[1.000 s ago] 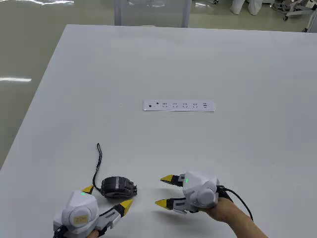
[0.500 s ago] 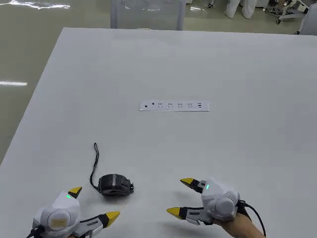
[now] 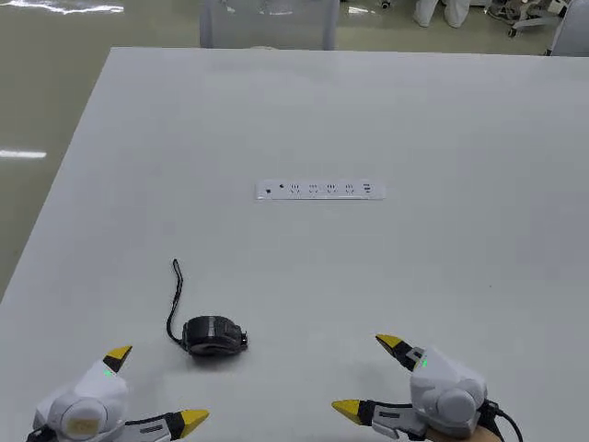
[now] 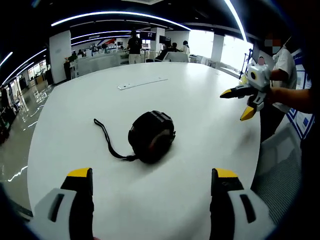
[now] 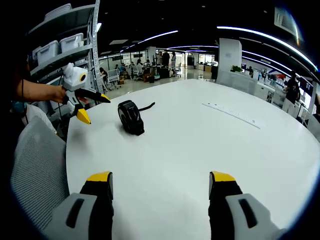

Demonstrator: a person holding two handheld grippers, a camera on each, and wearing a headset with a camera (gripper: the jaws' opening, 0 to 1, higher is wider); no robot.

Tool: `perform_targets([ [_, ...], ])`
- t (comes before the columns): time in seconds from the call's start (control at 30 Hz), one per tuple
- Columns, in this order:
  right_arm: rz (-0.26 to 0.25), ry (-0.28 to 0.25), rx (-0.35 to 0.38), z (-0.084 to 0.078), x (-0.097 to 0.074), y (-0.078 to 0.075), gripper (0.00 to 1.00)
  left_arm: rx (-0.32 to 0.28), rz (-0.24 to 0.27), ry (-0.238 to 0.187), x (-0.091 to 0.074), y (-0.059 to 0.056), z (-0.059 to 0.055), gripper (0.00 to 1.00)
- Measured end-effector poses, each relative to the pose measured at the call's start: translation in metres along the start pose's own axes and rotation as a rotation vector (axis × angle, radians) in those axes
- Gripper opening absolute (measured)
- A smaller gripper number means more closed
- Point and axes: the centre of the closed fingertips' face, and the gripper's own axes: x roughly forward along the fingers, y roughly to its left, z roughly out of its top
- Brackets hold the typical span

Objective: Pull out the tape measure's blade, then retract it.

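Observation:
A black tape measure [image 3: 213,335] lies on the white table [image 3: 368,120], its black wrist strap [image 3: 174,299] trailing away from me. No blade shows outside the case. My left gripper [image 3: 155,389] stands open at the table's near edge, a short way in front of the tape measure [image 4: 151,135], with nothing between its yellow-tipped fingers. My right gripper [image 3: 368,376] is open too, off to the tape measure's right and apart from it. In the right gripper view the tape measure [image 5: 131,116] lies ahead to the left, with the other gripper [image 5: 86,107] beyond it.
A white power strip [image 3: 318,191] lies flat near the table's middle. The table's left edge [image 3: 55,203] drops to a glossy floor. A chair back [image 3: 267,23] stands past the far edge. In the left gripper view a person [image 4: 280,75] stands at the right.
Both grippers have drawn back toward me, the left one off the tape measure's sides. The right gripper has also moved rightward. The tape measure stays where it lay.

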Motion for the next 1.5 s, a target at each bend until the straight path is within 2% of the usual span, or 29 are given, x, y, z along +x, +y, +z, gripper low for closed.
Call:
perform_targets([
  [0.1, -0.007, 0.003, 0.011, -0.001, -0.008, 0.001, 0.81, -0.005, 0.008, -0.003, -0.007, 0.002, -0.001, 0.99],
  [0.23, -0.027, 0.009, 0.035, 0.000, -0.020, 0.002, 0.85, -0.006, 0.016, -0.013, -0.018, 0.000, 0.001, 0.99],
  [0.47, -0.031, -0.006, 0.041, 0.004, -0.035, 0.007, 0.89, -0.018, 0.016, -0.020, -0.030, -0.004, 0.002, 0.99],
  [0.73, -0.043, -0.019, 0.042, 0.010, -0.048, 0.007, 0.90, -0.020, 0.013, -0.036, -0.043, -0.009, 0.013, 0.99],
  [0.87, -0.048, -0.021, 0.045, 0.010, -0.051, 0.007, 0.91, -0.005, 0.018, -0.037, -0.047, -0.010, 0.013, 0.99],
  [1.07, -0.054, -0.024, 0.050, 0.013, -0.057, 0.007, 0.92, -0.007, 0.032, -0.044, -0.052, -0.006, 0.013, 0.99],
  [1.4, -0.057, -0.027, 0.052, 0.013, -0.057, 0.005, 0.92, -0.002, 0.036, -0.032, -0.052, -0.004, 0.008, 0.99],
  [1.5, -0.056, -0.024, 0.051, 0.012, -0.057, 0.005, 0.92, -0.002, 0.034, -0.035, -0.053, -0.005, 0.009, 0.99],
])
